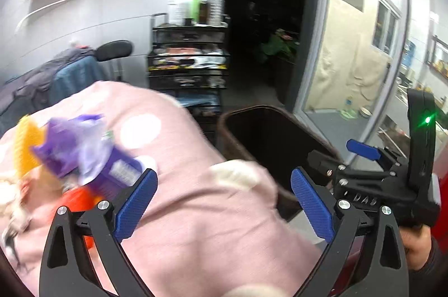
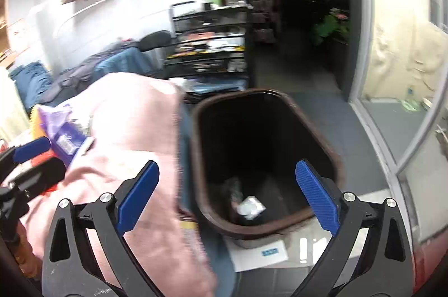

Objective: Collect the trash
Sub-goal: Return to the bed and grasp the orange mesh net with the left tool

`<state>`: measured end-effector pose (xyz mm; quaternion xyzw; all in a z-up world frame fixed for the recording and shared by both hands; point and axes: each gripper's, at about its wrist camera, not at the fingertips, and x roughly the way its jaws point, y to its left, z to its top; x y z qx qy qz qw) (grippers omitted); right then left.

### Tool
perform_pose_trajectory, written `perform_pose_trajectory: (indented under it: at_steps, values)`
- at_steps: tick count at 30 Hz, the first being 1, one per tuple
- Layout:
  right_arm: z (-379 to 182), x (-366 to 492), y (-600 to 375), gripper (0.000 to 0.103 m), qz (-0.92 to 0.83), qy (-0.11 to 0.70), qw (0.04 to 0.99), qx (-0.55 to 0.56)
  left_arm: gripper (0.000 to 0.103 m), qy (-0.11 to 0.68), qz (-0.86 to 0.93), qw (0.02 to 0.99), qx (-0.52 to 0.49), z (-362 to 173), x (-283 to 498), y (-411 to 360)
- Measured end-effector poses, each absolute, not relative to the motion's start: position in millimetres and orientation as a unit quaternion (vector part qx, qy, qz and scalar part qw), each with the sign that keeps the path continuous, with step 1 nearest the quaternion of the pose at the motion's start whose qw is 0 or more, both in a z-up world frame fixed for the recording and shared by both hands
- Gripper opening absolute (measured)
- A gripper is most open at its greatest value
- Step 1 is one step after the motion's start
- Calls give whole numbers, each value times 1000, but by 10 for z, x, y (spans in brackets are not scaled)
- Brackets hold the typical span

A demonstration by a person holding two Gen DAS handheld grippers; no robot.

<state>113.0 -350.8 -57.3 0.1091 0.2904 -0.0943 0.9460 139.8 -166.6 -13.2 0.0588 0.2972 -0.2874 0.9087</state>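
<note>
Both tools (image 1: 224,196) (image 2: 226,193) are gaping empty, purple wrapper (image 1: 92,154) lying up-left of the nearer left one, bin (image 2: 266,157) to its right.

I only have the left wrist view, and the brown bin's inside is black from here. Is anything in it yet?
Observer: Yes. The right wrist view looks down into the bin, and a crumpled white scrap lies on its bottom.
Operator: Is the right gripper carrying anything?
Observer: No. The right gripper is open, with nothing between its pads.
Operator: Anything loose near the bin?
Observer: A flat white sheet with a blue label shows just below the bin's near rim. I cannot tell if it is trash.
</note>
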Motion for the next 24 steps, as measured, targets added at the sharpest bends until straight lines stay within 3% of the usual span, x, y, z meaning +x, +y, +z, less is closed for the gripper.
perform_pose_trajectory:
  at_steps: [11,18,24]
  values:
    - [-519,1499,-2751,97,47,307,948,74,95,297,-183,935,60,-288,1348,-886]
    - [-517,1739,-2348,97,102,324,940,33,95,338,-136,929,60,-441,1543,-482]
    - [-489,1865,-2115,97,136,329,934,14,78,380,-133,914,49,-553,1789,-305]
